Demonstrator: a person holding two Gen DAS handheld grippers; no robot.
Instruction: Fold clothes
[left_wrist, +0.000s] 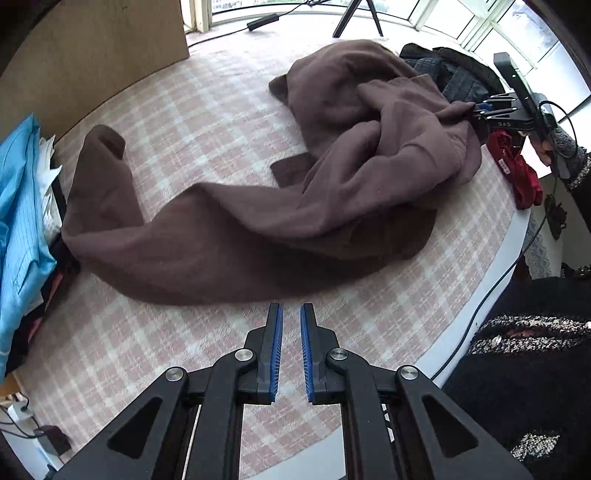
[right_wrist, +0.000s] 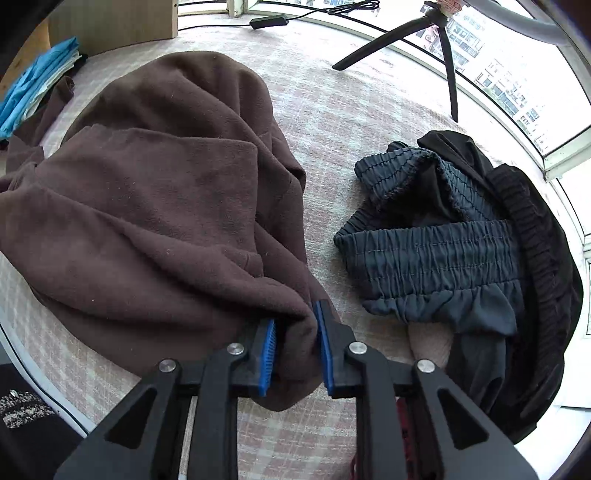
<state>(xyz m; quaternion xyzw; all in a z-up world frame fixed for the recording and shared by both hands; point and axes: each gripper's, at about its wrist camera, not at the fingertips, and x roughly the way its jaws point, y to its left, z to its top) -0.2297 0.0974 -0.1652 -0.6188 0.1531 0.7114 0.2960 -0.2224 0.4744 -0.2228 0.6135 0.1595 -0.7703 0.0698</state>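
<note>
- My left tool (left_wrist: 291, 314) hangs nose-down over bare checked cloth; its blue ribbed pads (left_wrist: 276, 343) stand nearly together with only a thin gap, and nothing is between them.
- Just ahead of that tool's tips begins the near edge of the dark brown fleece garment (left_wrist: 236, 240), so I judge the left side has no hold on it yet.
- My right tool (right_wrist: 295, 332) is pinching a thick bunch of the same garment's edge; the fleece fills the gap between its blue pads and hangs below them.
- In the left view that right tool (left_wrist: 480, 110) sits far off to the right, with the fabric drawn up to a point at its tips.
- Progress, as I read it: barely begun. The garment is neither spread flat nor squared, and I see no finished fold in it. Left to do: take a second hold, flatten it, then fold.
- Its look: soft, matte and heavy, heaped in deep rolls near the right tool, with one long limb trailing leftward to a curled cuffed end (left_wrist: 107, 140).
- It lies on the pink-and-white checked surface (left_wrist: 192, 118), round-edged.
- Beyond the right tool, to its right, a dark grey gathered-waist garment (right_wrist: 436, 258) lies crumpled and unfolded.
- Far left, a bright blue folded cloth stack (left_wrist: 18, 206).
</note>
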